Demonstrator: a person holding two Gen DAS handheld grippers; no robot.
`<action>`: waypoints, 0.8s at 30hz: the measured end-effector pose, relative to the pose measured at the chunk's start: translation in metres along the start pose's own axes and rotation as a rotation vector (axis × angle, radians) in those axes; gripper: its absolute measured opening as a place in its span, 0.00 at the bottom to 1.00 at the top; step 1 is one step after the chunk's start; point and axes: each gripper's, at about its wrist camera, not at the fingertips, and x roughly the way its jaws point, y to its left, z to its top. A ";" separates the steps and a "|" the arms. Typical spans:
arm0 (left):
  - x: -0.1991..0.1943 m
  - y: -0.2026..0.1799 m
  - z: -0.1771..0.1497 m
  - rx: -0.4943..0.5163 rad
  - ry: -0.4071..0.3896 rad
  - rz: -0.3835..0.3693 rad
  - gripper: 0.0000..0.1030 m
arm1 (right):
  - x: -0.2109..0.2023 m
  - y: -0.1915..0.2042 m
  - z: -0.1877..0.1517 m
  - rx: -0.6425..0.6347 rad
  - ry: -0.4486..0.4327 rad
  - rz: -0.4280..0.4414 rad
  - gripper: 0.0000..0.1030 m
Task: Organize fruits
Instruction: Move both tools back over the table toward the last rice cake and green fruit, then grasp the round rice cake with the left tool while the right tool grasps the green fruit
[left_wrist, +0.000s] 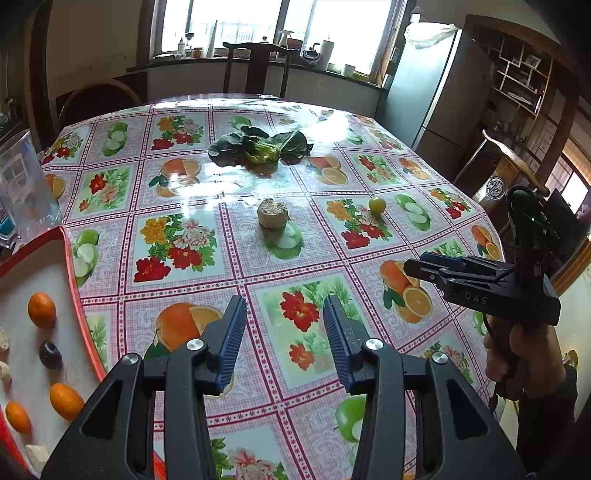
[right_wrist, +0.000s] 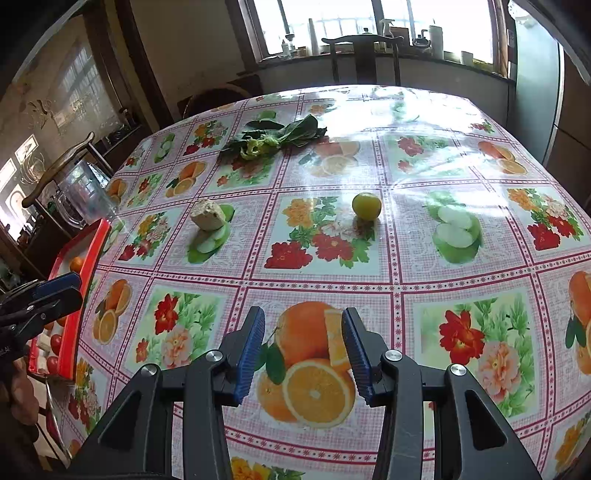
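Left gripper: mine, low centre of frame, blue pads spread, nothing between them.
Right gripper: mine too, spread wide and empty above the floral tablecloth.
Yellow-green fruit: alone on the cloth, upper centre of the right view.
Red tray: lower left, holding oranges and a dark plum.
Leafy greens: top centre.

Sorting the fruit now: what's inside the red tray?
The red tray holds oranges, a dark plum and pale lumps at its edge; the left tongs hide its near corner.
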 end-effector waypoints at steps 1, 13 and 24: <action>0.005 0.000 0.003 0.000 0.002 0.001 0.40 | 0.003 -0.002 0.003 -0.002 0.001 -0.006 0.44; 0.080 0.004 0.049 -0.018 0.042 -0.012 0.40 | 0.043 -0.027 0.054 -0.001 -0.007 -0.070 0.43; 0.132 0.005 0.070 -0.021 0.072 0.014 0.40 | 0.081 -0.041 0.074 -0.002 0.010 -0.106 0.42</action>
